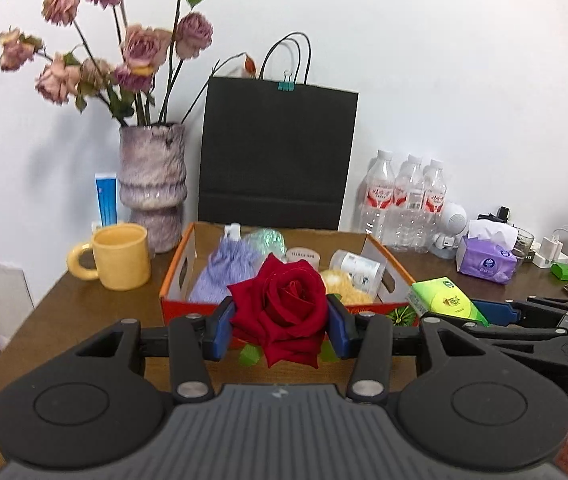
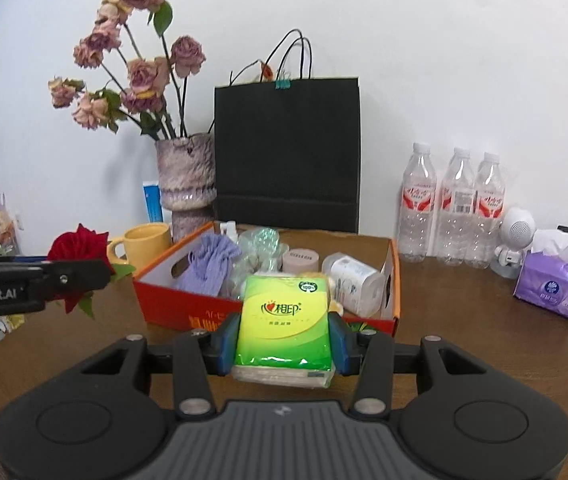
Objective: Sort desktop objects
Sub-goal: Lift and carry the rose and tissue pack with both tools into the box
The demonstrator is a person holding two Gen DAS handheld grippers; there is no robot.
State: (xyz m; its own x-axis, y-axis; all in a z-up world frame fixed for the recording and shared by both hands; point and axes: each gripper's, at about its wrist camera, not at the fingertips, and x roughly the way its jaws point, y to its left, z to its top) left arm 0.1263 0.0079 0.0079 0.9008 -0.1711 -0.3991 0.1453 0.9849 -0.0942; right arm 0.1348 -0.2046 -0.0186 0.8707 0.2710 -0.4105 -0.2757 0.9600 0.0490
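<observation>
I am holding a red rose point(image 1: 280, 304) between the blue pads of my left gripper point(image 1: 280, 330), which is clamped on its bloom, just in front of the near wall of the orange cardboard box point(image 1: 176, 276). My right gripper point(image 2: 284, 340) is gripping a green tissue pack point(image 2: 284, 320) at the box's near wall too, toward its right corner. The box is already holding a purple cloth pouch point(image 1: 224, 272), a white jar point(image 2: 353, 280) and other small things. I judge that I am carrying both items in to be dropped; next I need to lift each over the near wall, find a free spot and let go. The box is sitting mid-desk point(image 1: 72, 312), a yellow mug point(image 1: 124, 256) to its left.
</observation>
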